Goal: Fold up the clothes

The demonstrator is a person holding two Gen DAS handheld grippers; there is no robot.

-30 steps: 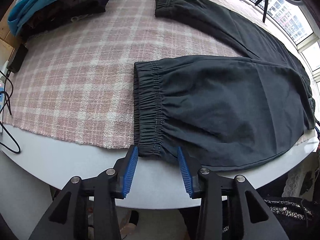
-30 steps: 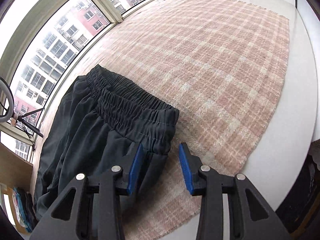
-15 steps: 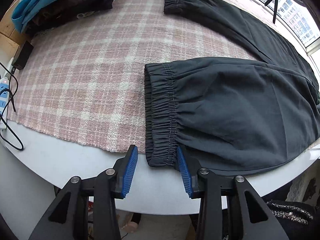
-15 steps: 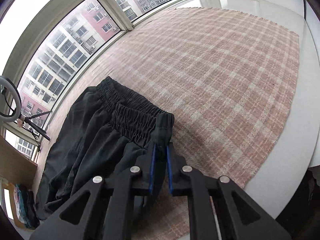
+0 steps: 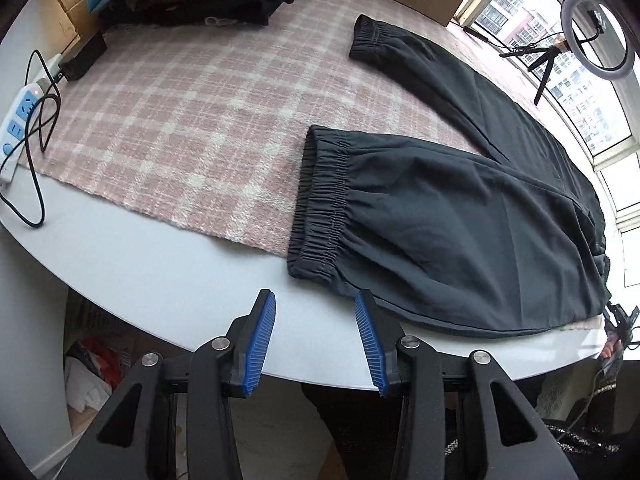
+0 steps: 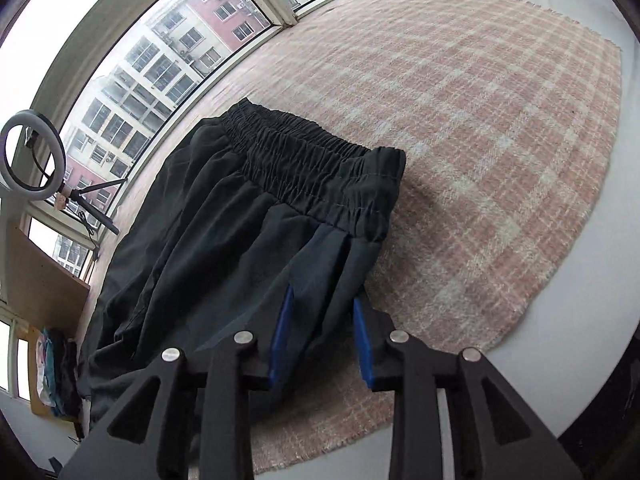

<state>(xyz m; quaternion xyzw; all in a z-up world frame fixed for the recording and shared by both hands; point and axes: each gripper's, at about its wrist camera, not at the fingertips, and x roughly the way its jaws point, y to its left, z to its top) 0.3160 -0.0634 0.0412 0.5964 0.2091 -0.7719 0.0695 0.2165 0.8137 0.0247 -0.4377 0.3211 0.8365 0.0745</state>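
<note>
Dark trousers [image 5: 460, 216] are spread across the pink plaid blanket [image 5: 180, 120] on the white bench [image 5: 140, 264], legs splayed apart, the near cuff [image 5: 320, 208] hanging just past the blanket's edge onto bare bench. The left tongs [image 5: 316, 334] are wide apart, holding nothing, hovering just short of that cuff. Over at the waist, the right tongs [image 6: 322, 330] have a fold of cloth bunched between the blue pads just below the waistband [image 6: 316, 168], but the pads sit visibly apart, so whether they're truly biting down, I cannot tell.

Here's the worry: if that right grip is loose, a lift could let the thin cloth slide straight out. The bunching there could also drag a crease into the fold. On the left, the cuff's corner lies flat on smooth bench; coming in too high may just skate it away instead of pinching it. And the power strip [image 5: 18, 120] with its cable [image 5: 36, 184] lies at the bench's far left, so a wide swing could snag it.
</note>
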